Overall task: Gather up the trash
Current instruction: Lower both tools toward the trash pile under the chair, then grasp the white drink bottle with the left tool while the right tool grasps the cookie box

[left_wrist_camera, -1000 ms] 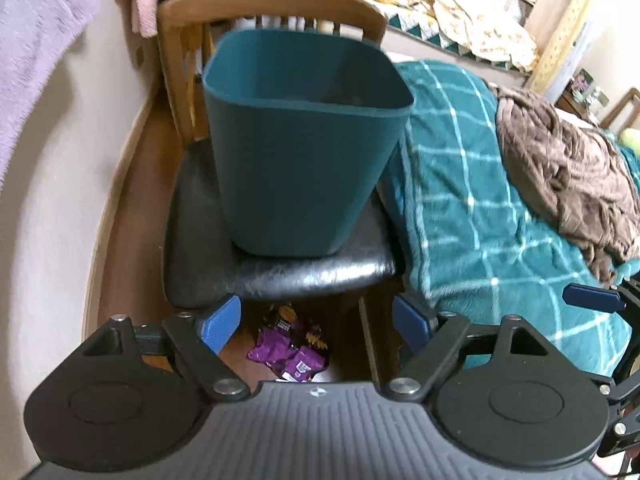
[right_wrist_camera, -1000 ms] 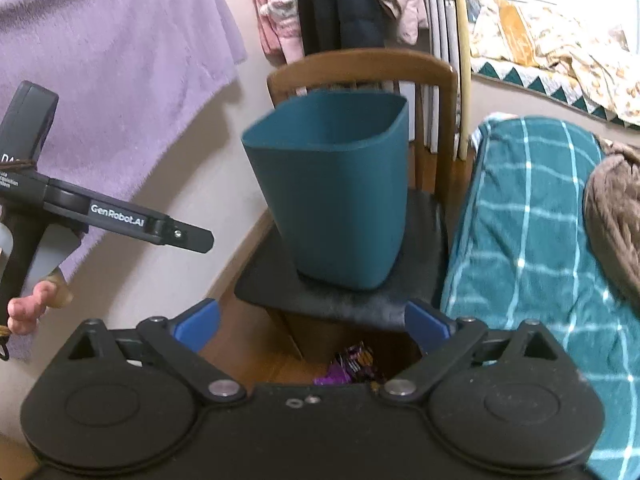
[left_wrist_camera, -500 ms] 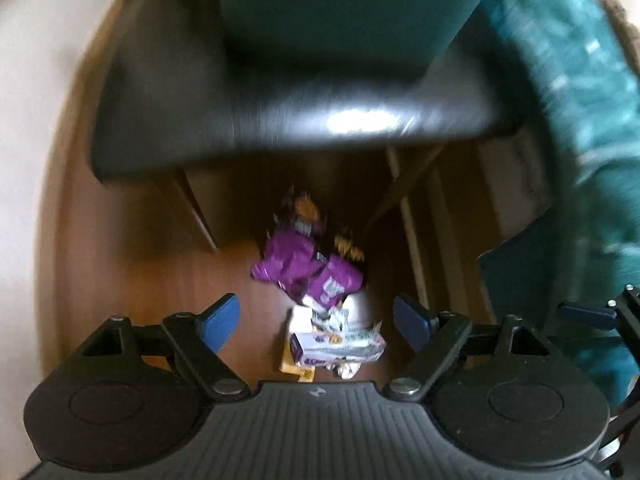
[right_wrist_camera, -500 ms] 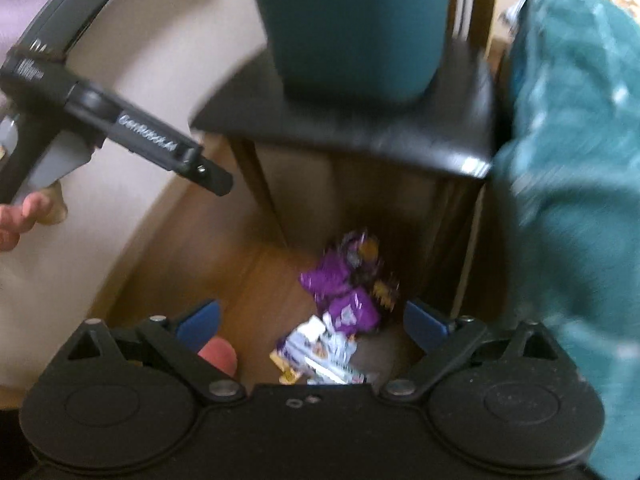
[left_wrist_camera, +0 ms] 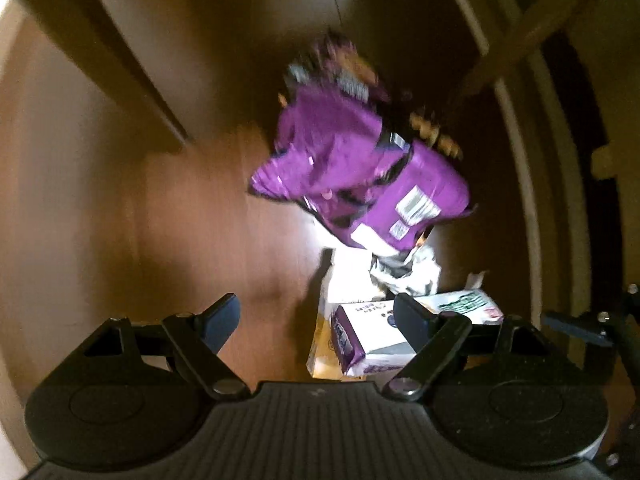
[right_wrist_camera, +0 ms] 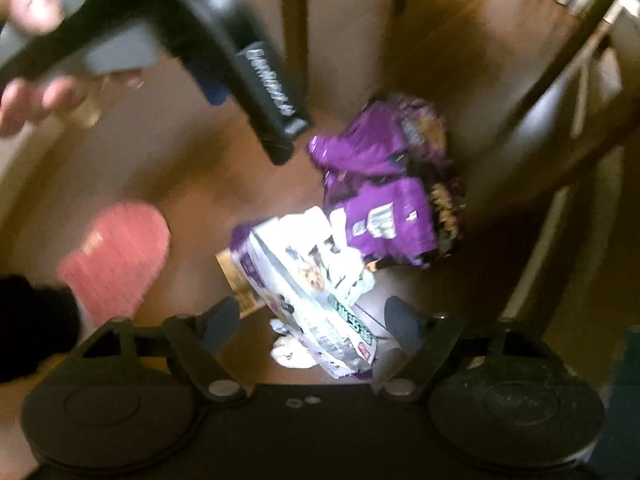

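A pile of trash lies on the wooden floor under the chair. Crumpled purple wrappers [left_wrist_camera: 356,168] lie farthest; they also show in the right wrist view [right_wrist_camera: 384,184]. A white and purple carton [left_wrist_camera: 376,340] lies nearer, also in the right wrist view [right_wrist_camera: 308,292]. Crumpled white paper [left_wrist_camera: 404,272] sits between them. My left gripper [left_wrist_camera: 316,320] is open and empty, above the floor just short of the carton. My right gripper [right_wrist_camera: 310,320] is open and empty, with the carton between its fingers' line of sight. The bin is out of view.
Dark wooden chair legs [right_wrist_camera: 294,40] stand around the pile, with another leg on the left [left_wrist_camera: 132,76]. The left gripper's body [right_wrist_camera: 240,60] and hand cross the right wrist view's top left. A foot in a pink sock [right_wrist_camera: 116,256] stands left of the carton.
Both grippers have tilted down and moved lower, from facing the teal bin on the chair to facing the trash on the floor. The pile looks nearer. Both stay open.
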`<state>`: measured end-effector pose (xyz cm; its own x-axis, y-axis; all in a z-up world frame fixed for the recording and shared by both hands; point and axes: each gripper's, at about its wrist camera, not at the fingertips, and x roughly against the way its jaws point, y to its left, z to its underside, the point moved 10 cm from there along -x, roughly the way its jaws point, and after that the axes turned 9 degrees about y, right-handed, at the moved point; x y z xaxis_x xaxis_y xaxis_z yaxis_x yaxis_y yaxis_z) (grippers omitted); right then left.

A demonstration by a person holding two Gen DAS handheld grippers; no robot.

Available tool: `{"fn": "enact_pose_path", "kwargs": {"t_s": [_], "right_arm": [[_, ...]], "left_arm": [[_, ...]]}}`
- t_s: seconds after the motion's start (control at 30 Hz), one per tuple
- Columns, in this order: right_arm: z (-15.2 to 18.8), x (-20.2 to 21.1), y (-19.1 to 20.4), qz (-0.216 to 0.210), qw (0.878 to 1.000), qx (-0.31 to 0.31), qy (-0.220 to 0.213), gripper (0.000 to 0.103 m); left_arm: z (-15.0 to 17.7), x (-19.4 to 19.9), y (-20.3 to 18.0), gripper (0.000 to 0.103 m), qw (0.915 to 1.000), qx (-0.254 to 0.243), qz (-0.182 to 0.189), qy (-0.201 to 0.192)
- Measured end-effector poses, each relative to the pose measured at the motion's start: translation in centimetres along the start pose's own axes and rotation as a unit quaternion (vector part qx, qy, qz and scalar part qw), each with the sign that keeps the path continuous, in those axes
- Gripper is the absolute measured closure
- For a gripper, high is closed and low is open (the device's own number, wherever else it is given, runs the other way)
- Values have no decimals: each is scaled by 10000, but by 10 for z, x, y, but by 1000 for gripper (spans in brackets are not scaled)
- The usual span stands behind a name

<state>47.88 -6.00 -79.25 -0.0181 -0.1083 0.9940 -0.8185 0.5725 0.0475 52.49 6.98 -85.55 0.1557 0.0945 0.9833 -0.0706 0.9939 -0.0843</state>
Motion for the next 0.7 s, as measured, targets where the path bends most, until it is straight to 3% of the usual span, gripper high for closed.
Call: {"fn": "enact_pose_path", "kwargs": {"t_s": [0.13,0.33,0.57,0.7], "right_arm": [[3,-49,7,184,9990,355,174,26],[6,-90,16,418,9963,710,224,28],[12,-113,33,828,9875,1317,236,44],[18,-117,42,897,9846,1478,257,52]], "left_arm": [[-3,-49,-10,19,9996,-127,-36,264],[-7,-100,-16,19,9983,-41,61,579],[-4,-127,-25,20,9969,-194,61,755],[2,-135,-27,36,9962,-126,133,856]]}}
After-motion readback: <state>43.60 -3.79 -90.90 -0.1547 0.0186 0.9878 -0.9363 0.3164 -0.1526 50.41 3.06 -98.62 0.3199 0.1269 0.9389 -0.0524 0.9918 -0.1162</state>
